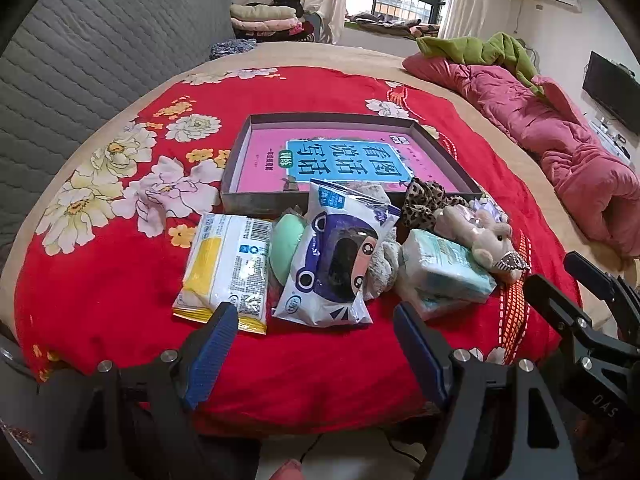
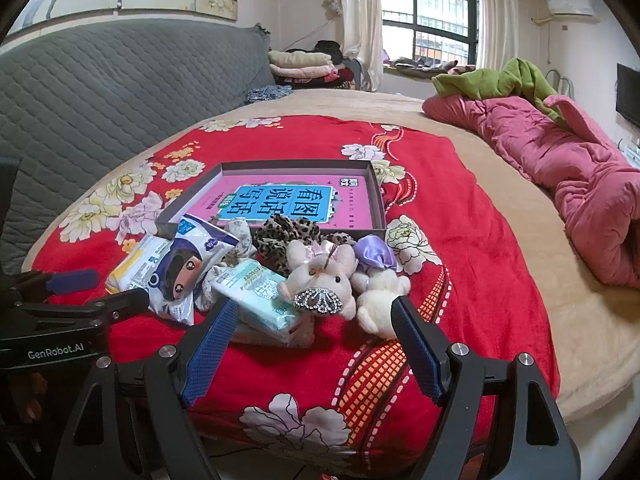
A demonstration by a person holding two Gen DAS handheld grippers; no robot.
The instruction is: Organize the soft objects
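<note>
Both spread-jawed, empty grippers, left (image 1: 312,344) and right (image 2: 312,340), hovered before the soft packets heaped beside the shallow grey cardboard tray (image 1: 260,200), probably their destination.

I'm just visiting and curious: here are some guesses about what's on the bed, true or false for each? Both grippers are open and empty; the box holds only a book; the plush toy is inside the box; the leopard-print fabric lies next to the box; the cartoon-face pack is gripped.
1. The left gripper and right gripper are open and empty. True.
2. The box holds only a pink book. True, as far as can be seen.
3. The plush toy is inside the box. False: it lies on the red blanket, outside the box.
4. The leopard-print fabric lies at the box's near edge. True.
5. The cartoon-face pack is gripped. False: it lies free in the pile.
</note>
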